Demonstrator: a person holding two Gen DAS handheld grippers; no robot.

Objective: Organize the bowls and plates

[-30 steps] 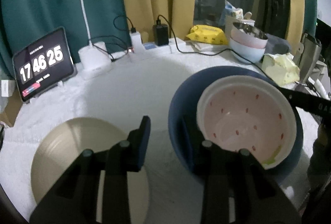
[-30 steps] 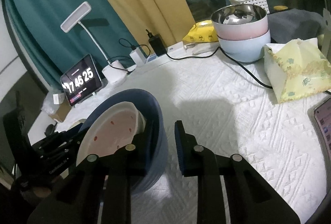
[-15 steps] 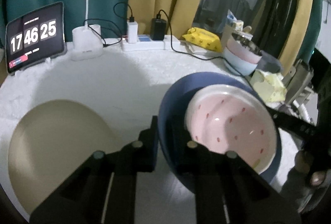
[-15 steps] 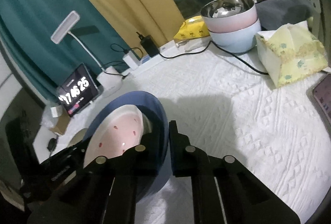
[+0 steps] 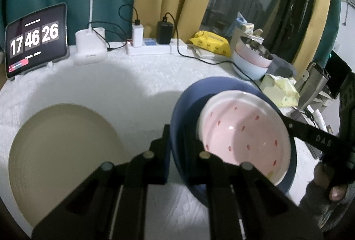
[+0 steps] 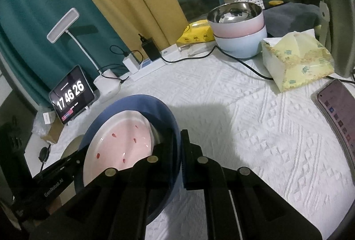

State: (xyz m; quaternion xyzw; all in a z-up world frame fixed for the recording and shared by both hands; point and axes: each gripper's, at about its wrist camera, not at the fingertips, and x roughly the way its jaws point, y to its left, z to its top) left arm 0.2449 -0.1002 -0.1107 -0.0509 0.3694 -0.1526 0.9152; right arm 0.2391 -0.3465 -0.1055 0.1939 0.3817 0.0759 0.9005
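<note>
A dark blue bowl [image 5: 188,107] holds a white bowl with a pink, red-speckled inside [image 5: 241,138]. My left gripper [image 5: 176,140] is shut on the blue bowl's near rim. My right gripper [image 6: 177,146] is shut on the opposite rim of the blue bowl [image 6: 137,102], with the pink bowl [image 6: 124,138] inside it. The pair is held tilted above the white tablecloth. A beige plate [image 5: 62,155] lies flat to the left of my left gripper. Stacked pink and pale blue bowls with a steel bowl on top [image 6: 239,27] stand at the back right.
A tablet clock [image 5: 35,40], a white lamp base [image 5: 91,47], a power strip with chargers [image 5: 153,47] and cables line the back edge. A yellow packet [image 5: 210,42], a tissue pack [image 6: 297,60] and a phone [image 6: 339,107] lie at the right.
Both grippers have closed onto the blue bowl's rim from opposite sides and lifted it, tilting it. The beige plate has not moved.
</note>
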